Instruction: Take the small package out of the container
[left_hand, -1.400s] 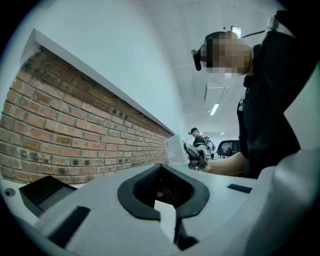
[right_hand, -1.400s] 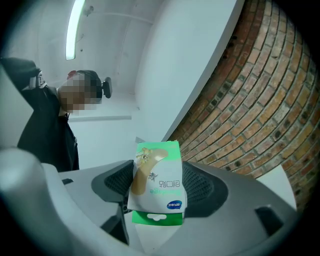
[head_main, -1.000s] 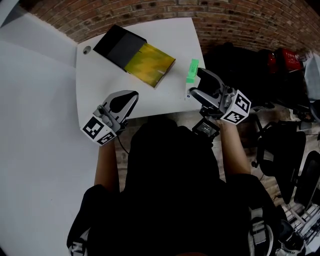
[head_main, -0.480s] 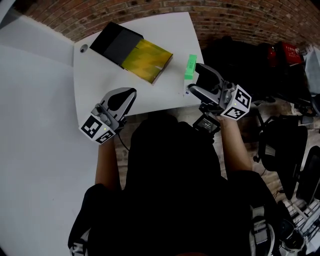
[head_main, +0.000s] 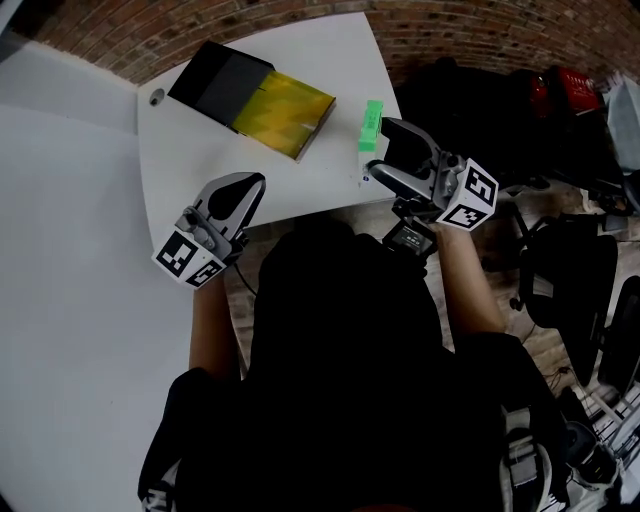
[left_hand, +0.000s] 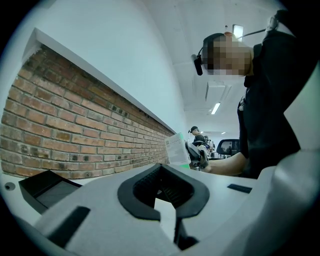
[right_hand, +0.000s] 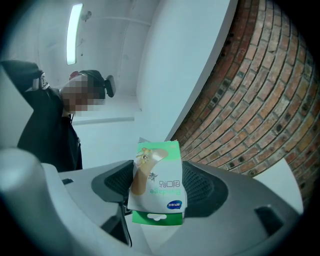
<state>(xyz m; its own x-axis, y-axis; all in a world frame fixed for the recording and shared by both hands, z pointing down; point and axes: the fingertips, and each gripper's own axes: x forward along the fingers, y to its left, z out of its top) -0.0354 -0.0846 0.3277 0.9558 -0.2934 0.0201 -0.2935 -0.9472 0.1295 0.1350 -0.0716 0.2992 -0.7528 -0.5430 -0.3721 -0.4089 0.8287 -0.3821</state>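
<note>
Our right gripper (head_main: 378, 150) grips the small green-and-white card package (right_hand: 157, 182), clear of the black-and-yellow box container (head_main: 250, 88) at upper left. We judge removal done. Our left gripper (head_main: 255, 185) sits closed, empty.

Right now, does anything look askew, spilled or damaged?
Nothing spilled or damaged. The container lies skewed to the table's edges, its yellow inner tray slid partly out of the black sleeve. The bandage package is clamped in the right tongs, clear of the container.

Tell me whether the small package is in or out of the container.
Out: the right gripper holds the small package between its jaws, clear of the container on the table.
</note>
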